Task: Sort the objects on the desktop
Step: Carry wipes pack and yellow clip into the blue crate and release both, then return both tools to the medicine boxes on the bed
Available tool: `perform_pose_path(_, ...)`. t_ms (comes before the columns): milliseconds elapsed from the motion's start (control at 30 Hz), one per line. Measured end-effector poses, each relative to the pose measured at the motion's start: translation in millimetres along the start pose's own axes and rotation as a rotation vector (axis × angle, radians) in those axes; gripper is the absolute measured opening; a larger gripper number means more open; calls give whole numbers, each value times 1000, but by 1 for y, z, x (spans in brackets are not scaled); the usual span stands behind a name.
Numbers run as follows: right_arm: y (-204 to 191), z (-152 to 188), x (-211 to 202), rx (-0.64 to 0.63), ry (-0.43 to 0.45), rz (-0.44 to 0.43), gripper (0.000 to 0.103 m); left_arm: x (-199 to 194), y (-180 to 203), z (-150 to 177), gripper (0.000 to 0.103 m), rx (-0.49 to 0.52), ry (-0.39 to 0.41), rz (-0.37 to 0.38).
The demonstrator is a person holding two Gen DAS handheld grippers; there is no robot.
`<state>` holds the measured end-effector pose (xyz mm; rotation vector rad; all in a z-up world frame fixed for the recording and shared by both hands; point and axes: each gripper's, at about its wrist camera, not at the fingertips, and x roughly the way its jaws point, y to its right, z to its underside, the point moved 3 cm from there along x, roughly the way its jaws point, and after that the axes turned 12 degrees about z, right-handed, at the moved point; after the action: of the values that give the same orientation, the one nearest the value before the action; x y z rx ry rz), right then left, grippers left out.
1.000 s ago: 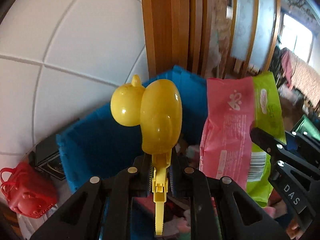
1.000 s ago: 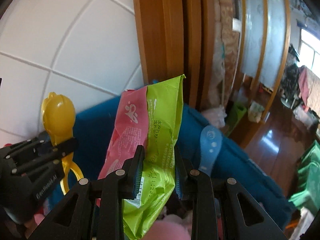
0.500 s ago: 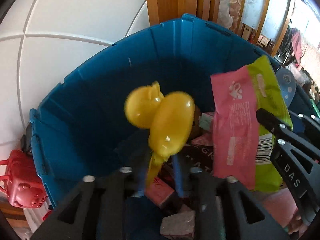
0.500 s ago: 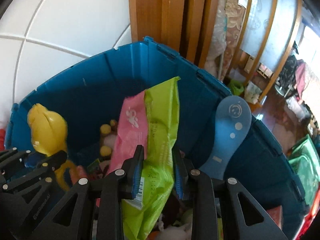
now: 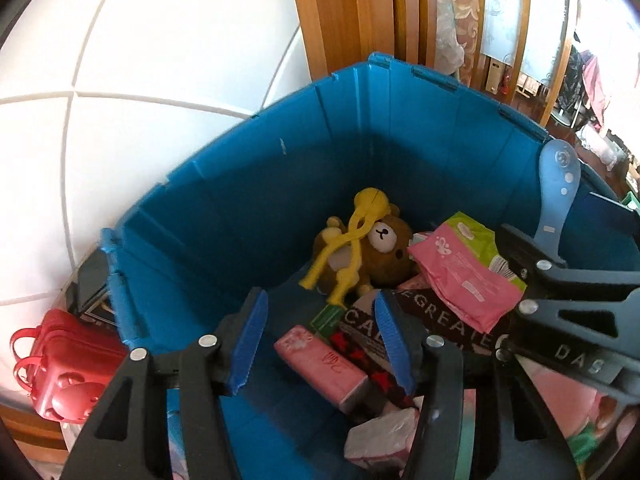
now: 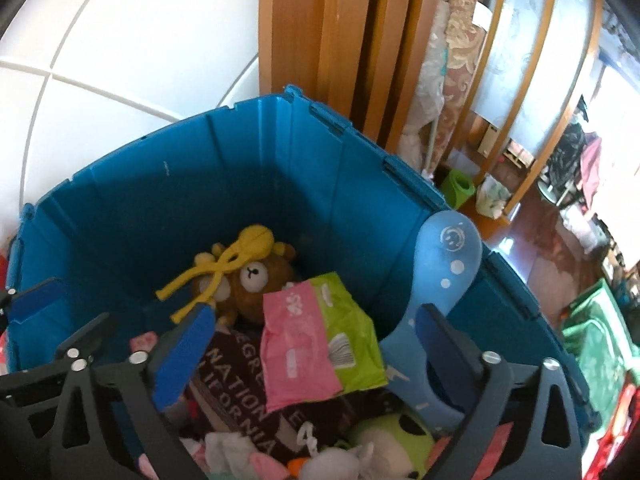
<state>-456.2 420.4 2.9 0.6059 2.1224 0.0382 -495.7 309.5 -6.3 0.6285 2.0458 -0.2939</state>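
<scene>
While both grippers, left gripper and right gripper, have just opened empty, the light, crinkly packet beside the teddy bear wants an edge pinch.

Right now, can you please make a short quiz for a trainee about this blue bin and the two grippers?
1. True or false: the yellow toy lies on the brown bear in the blue bin.
2. What rests nearest the pink and green packet? A) red case B) dark cloth with letters C) window
3. Fill in: the fingers of the right gripper hold ____.

Key: 1 true; 2 B; 3 nothing. Both grippers have just been opening, with nothing between the fingers.
</scene>
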Motion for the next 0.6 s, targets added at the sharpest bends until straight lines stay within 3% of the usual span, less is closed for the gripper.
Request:
perform_pose_path(267, -3, -3, -60, -1, 41, -59, 103, -55, -18, 26, 63, -28, 82, -22)
perform_pose_path(600, -58, 36, -178, -124, 192, -201, 103, -145, -79, 117, 64, -118, 223, -42)
